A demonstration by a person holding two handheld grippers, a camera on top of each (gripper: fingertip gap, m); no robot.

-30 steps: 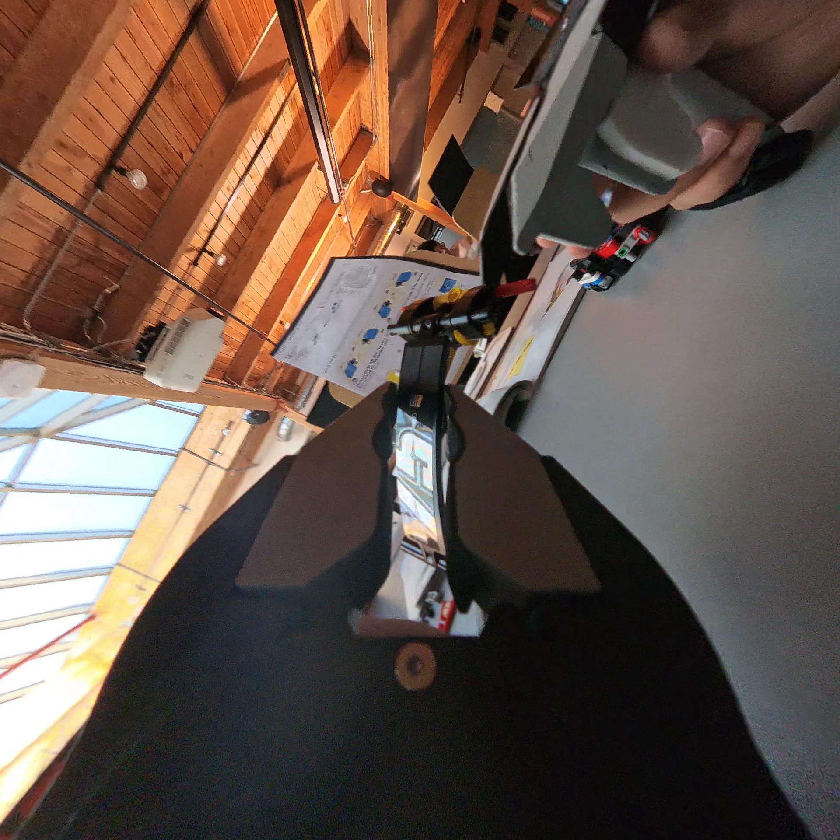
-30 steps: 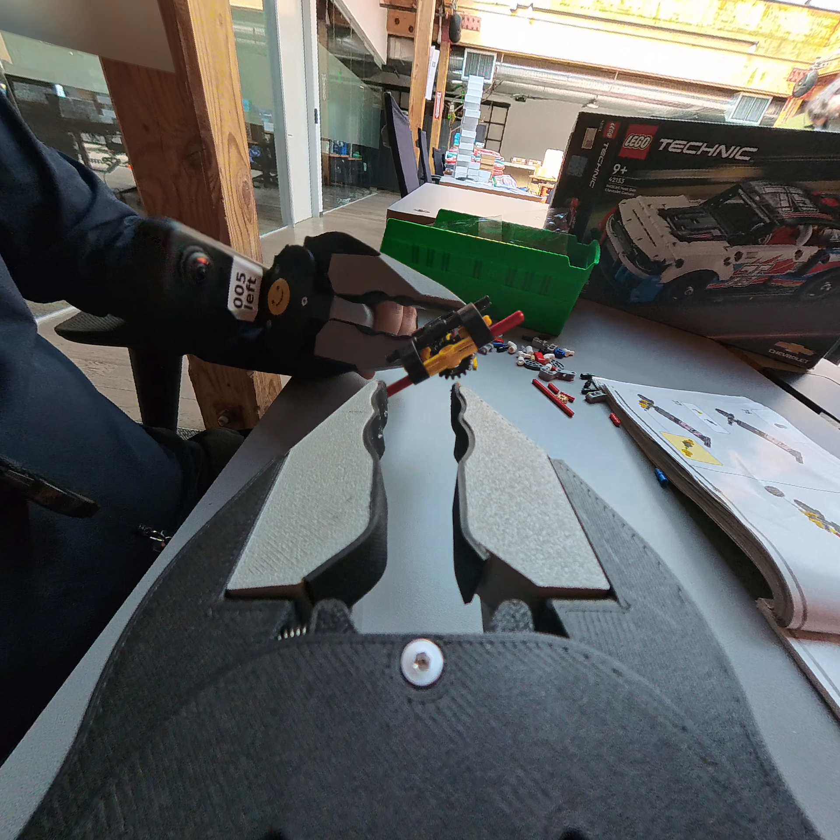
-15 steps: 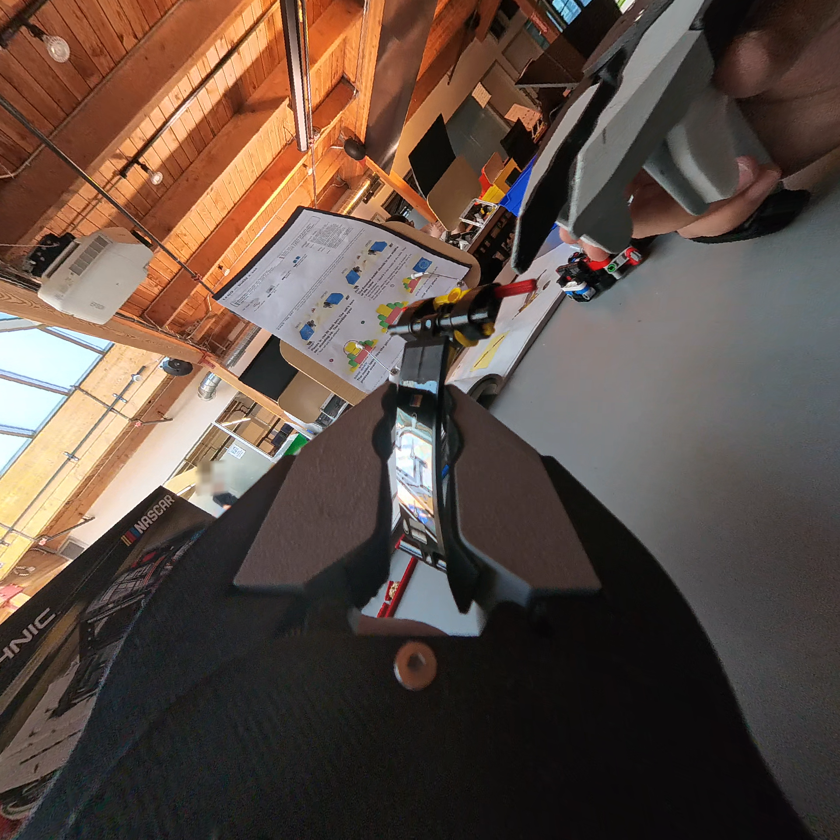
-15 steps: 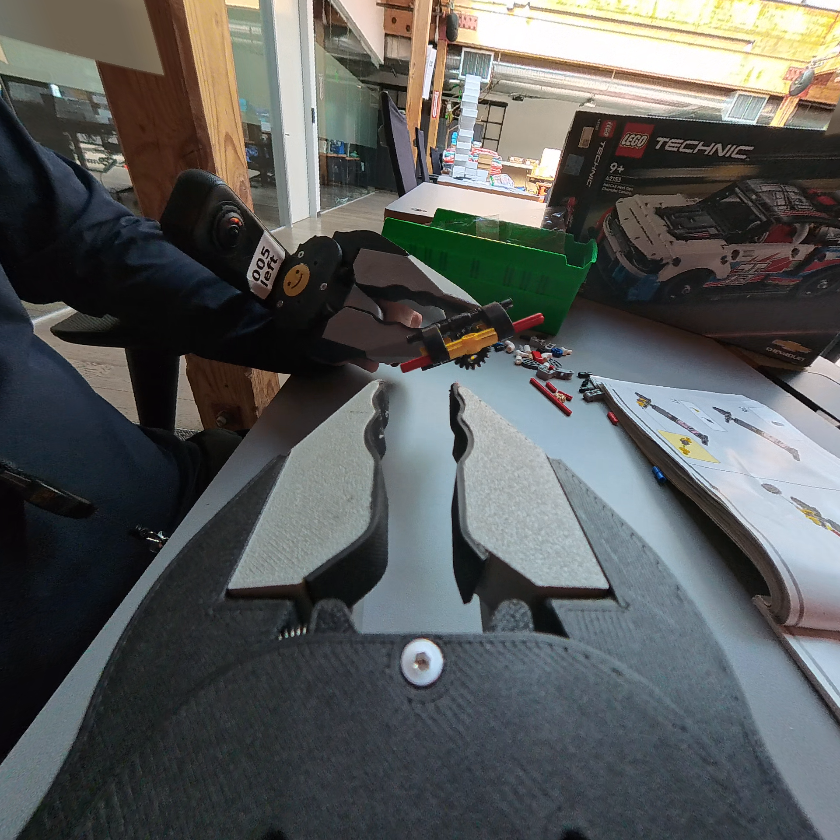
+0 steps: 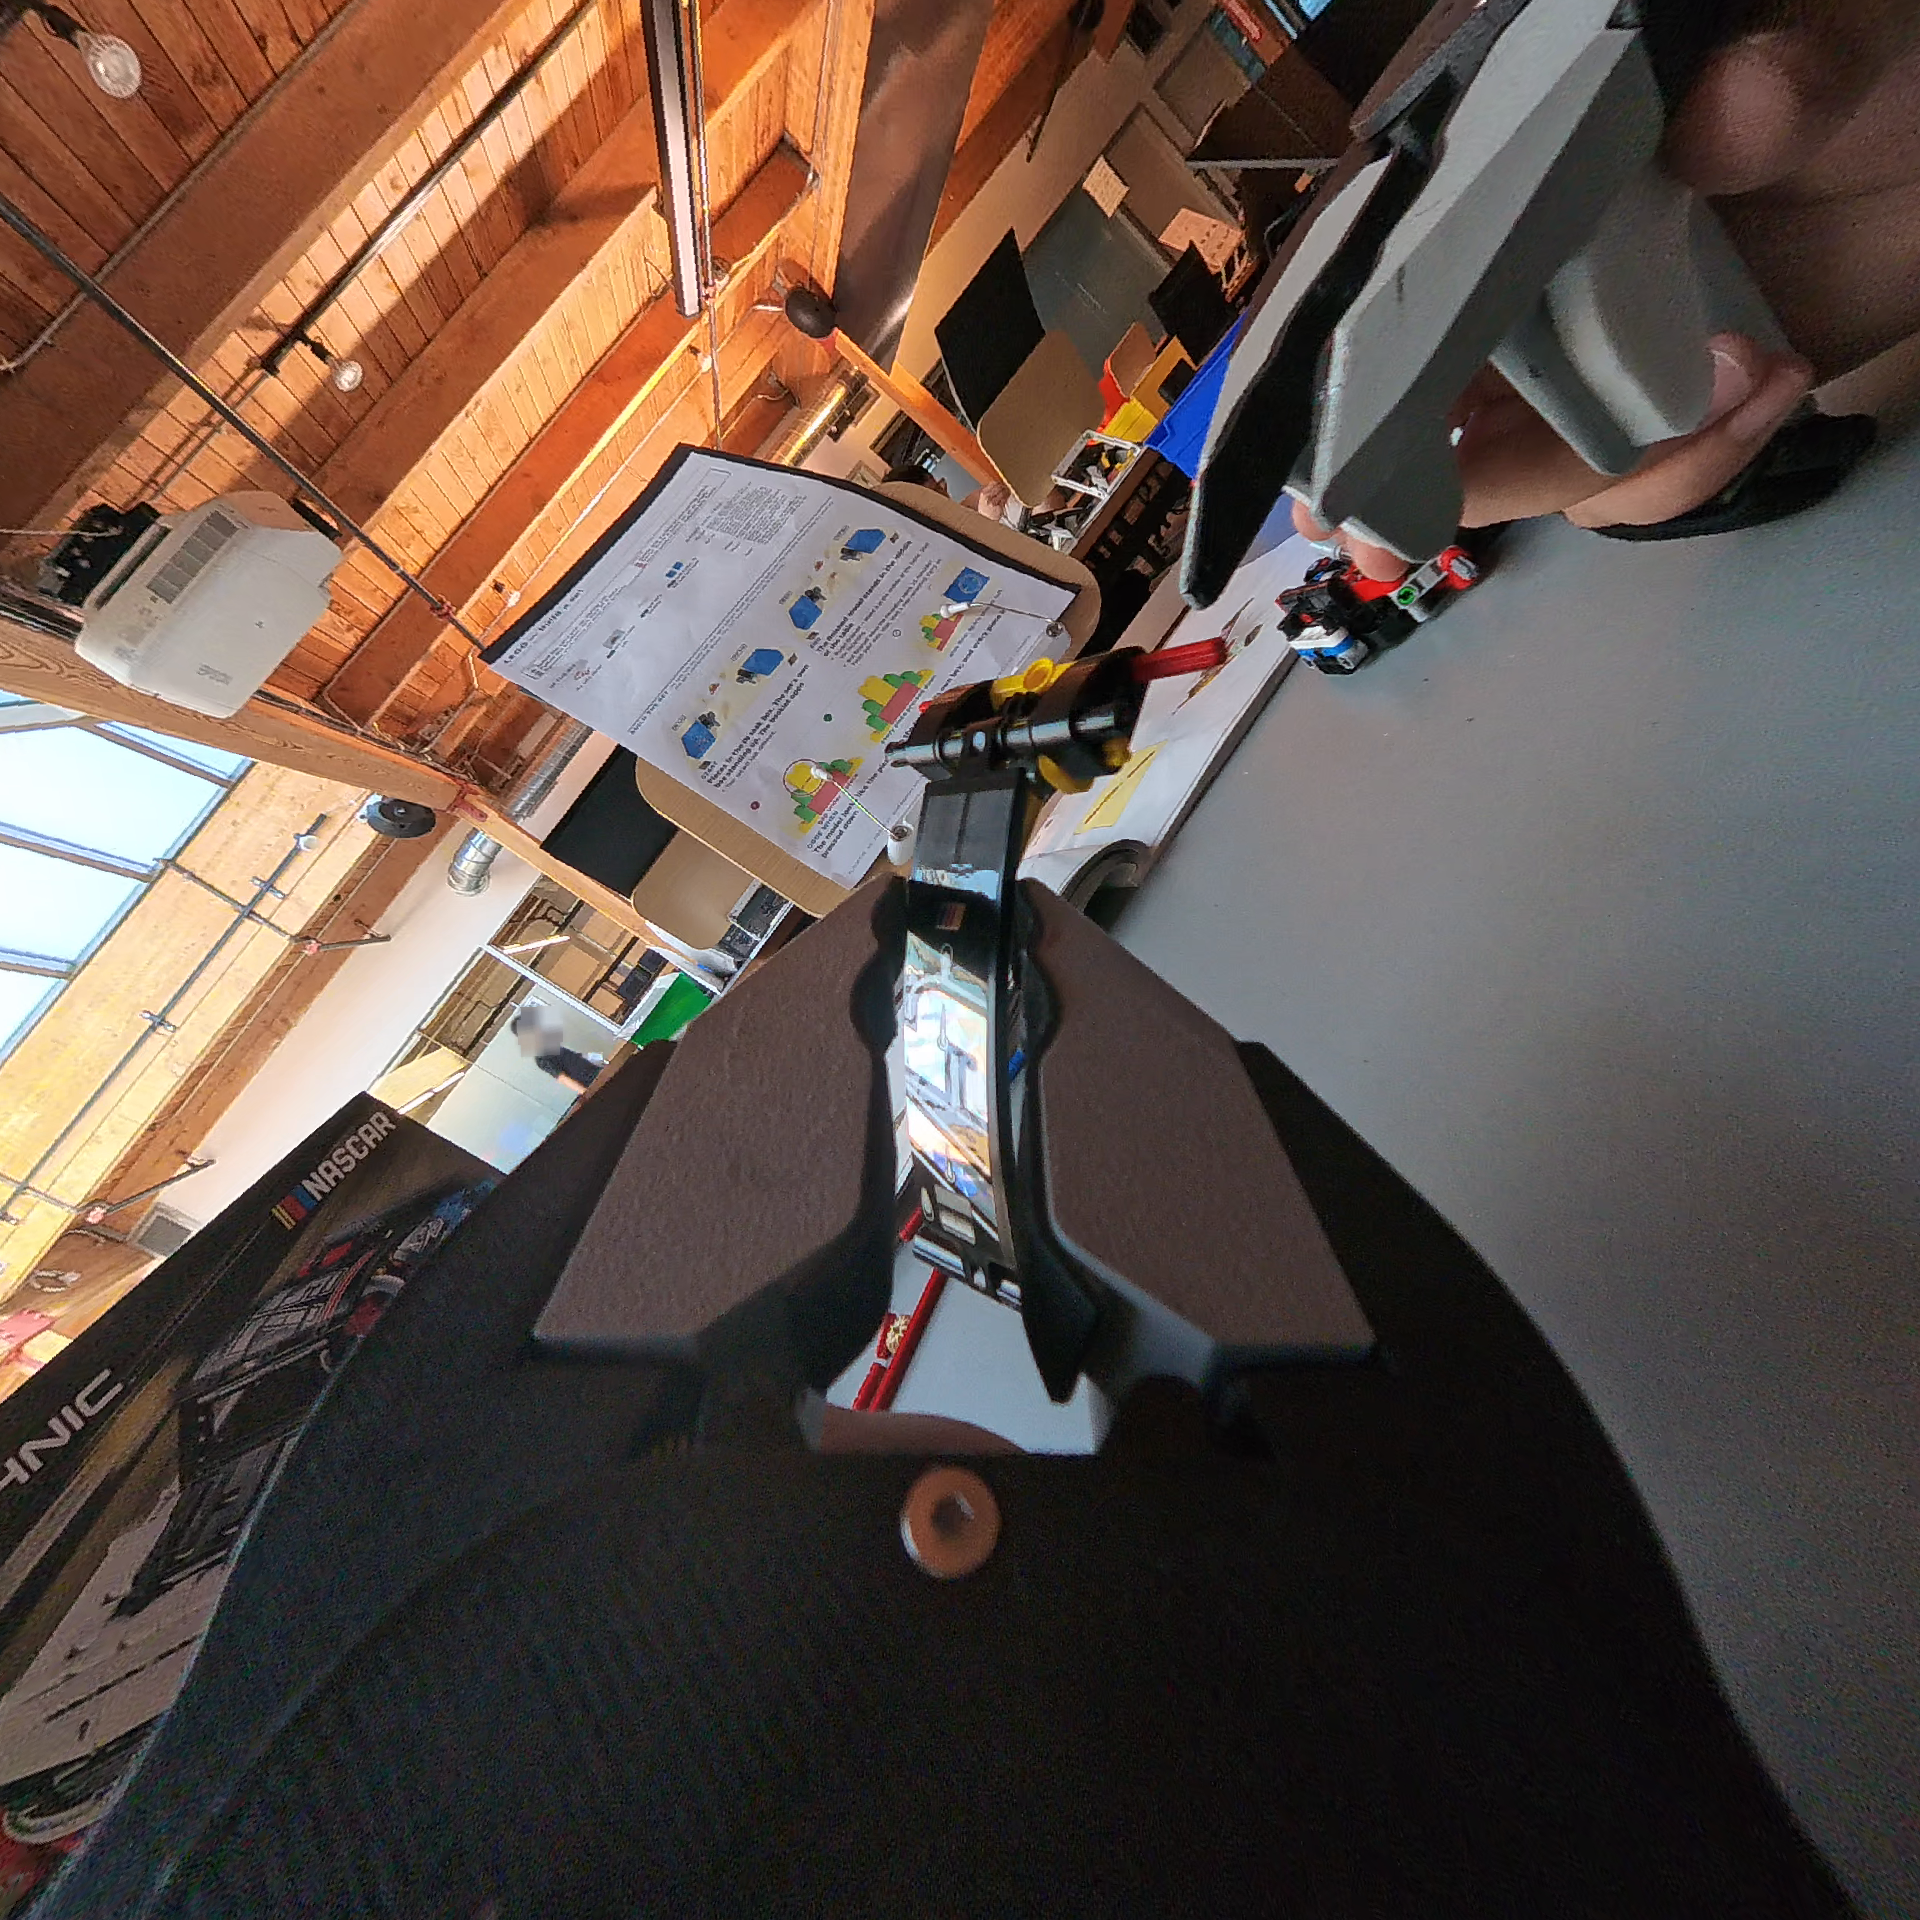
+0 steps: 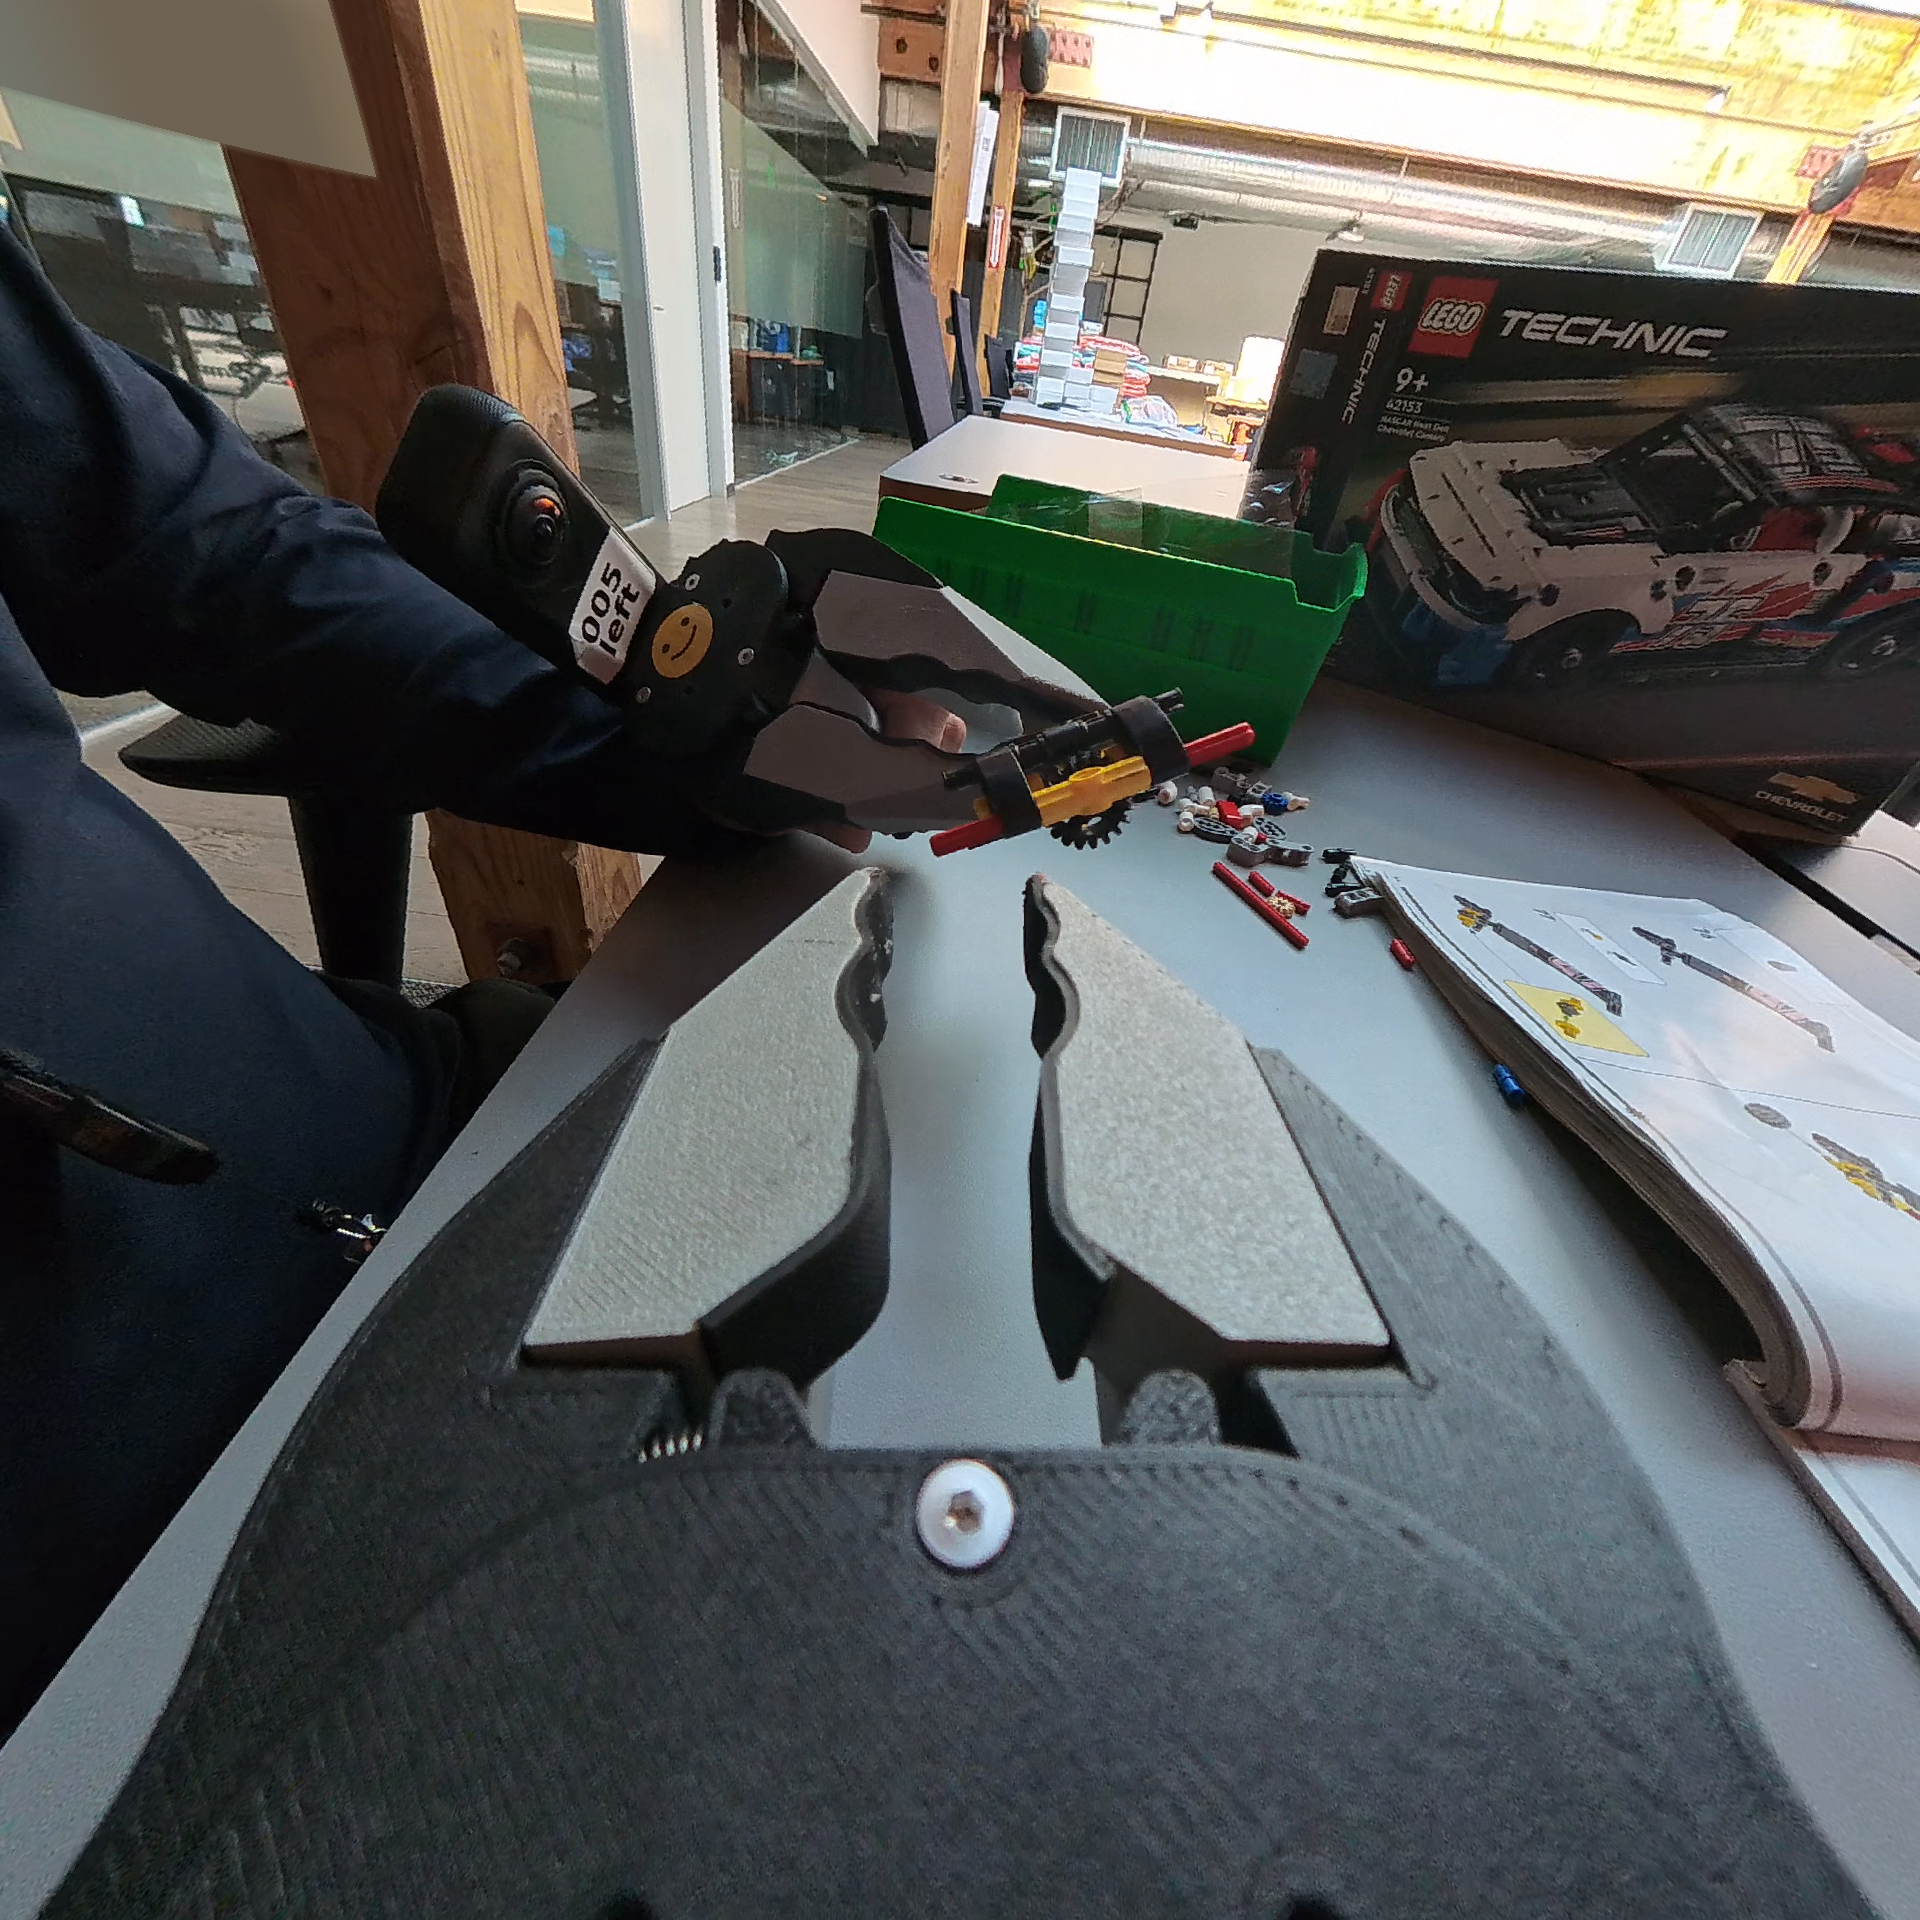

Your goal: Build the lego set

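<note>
A: The left gripper (image 6: 951, 774) is clamped on the black end of a toy assembly (image 6: 1081, 774), held above the grey table (image 6: 1143, 935).

B: Thin hold; it could twist loose. The right gripper (image 6: 956, 914), apart and empty, is just below.

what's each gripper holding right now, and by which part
The left gripper holds a black, yellow and red brick assembly, its fingers clamped on the flat black panel at its near end. The right gripper holds nothing; its fingers stand apart over the table.

Bin (image 6: 1122, 613) behind loose parts (image 6: 1247, 821), booklet (image 6: 1662, 1039) right.
</note>
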